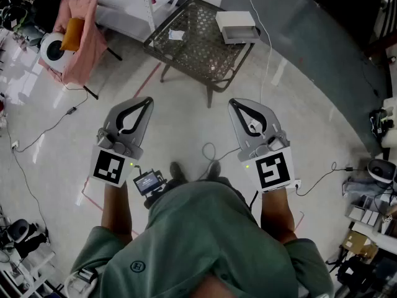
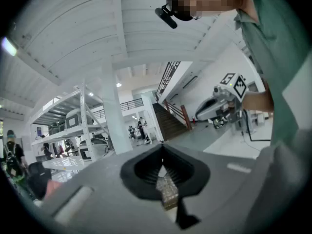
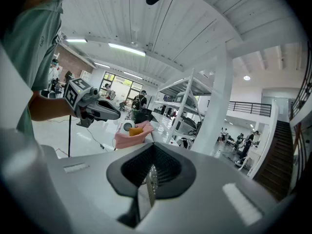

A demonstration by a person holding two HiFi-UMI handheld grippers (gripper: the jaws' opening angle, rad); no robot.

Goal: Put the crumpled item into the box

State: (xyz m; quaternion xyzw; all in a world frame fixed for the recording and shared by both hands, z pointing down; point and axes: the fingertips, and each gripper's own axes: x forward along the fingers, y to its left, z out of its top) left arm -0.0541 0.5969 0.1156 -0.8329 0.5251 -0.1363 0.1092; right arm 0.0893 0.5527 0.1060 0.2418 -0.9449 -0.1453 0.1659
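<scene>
Metal-mesh table point(image 1: 198, 49) stands well ahead of the left tool point(image 1: 146, 103) and right tool point(image 1: 234, 104), each with jaws closed together on nothing, and carries a shallow white box point(image 1: 237, 25) at its right corner and, apart from it leftward, a small white crumpled paper point(image 1: 177, 35).

Open floor point(image 1: 186, 129) lies before the mesh table point(image 1: 198, 48); a box point(image 1: 236, 25) crowds its right corner.

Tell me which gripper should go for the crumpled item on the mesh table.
Probably left. The crumpled item lies on the left half of the table, more in line with the left gripper; the right gripper faces the box. Both shut, empty.
</scene>
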